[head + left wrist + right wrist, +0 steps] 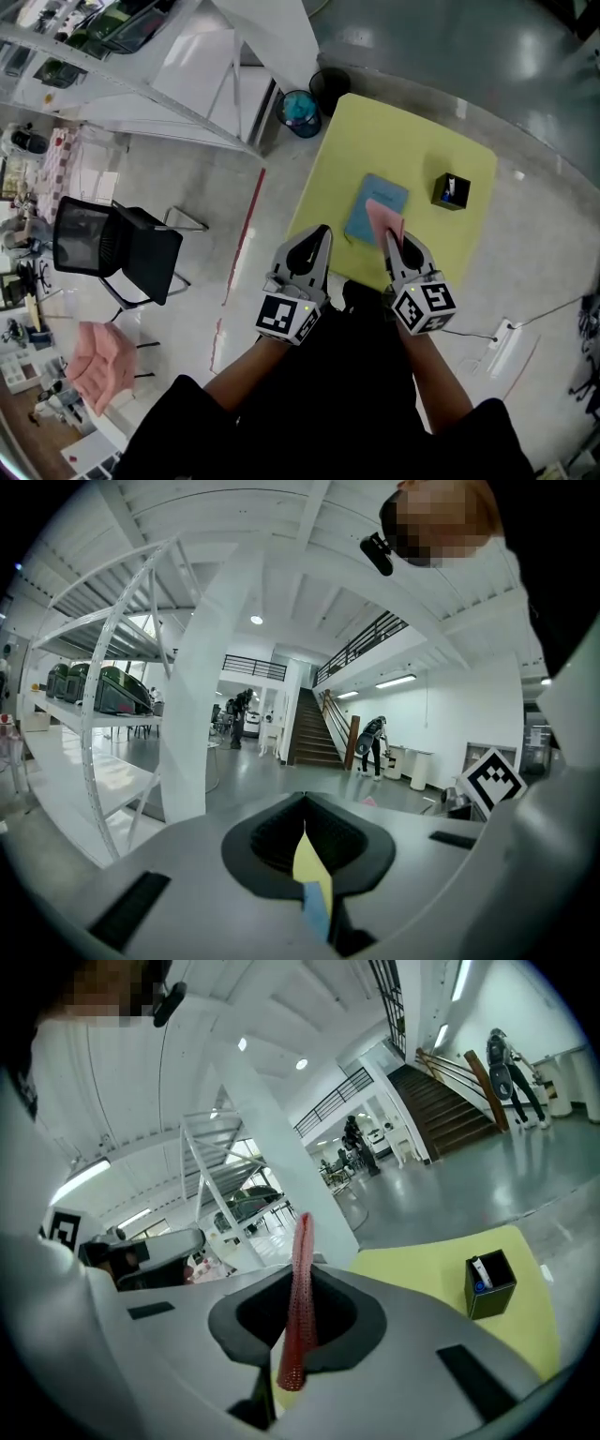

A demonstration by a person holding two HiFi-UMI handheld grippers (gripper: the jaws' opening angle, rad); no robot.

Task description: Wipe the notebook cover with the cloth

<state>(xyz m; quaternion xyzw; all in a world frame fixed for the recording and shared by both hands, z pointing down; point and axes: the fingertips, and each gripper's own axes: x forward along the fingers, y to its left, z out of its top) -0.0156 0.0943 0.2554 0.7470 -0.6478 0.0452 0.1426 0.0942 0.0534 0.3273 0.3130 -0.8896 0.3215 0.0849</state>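
In the head view the blue notebook (pixel 378 202) lies on the yellow table (pixel 450 150) under the pink cloth (pixel 385 218), the left gripper view shows the left gripper (pixel 305 834) closed and empty, and the right gripper view shows the right gripper (pixel 298 1283) pinching the cloth (wiping seemingly not yet begun), so next lower and sweep.

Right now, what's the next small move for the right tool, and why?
Probably lower the right tool so the cloth presses flat on the notebook cover. Its jaws are shut on the pink cloth, held over the blue notebook. Whether they touch isn't clear from here.
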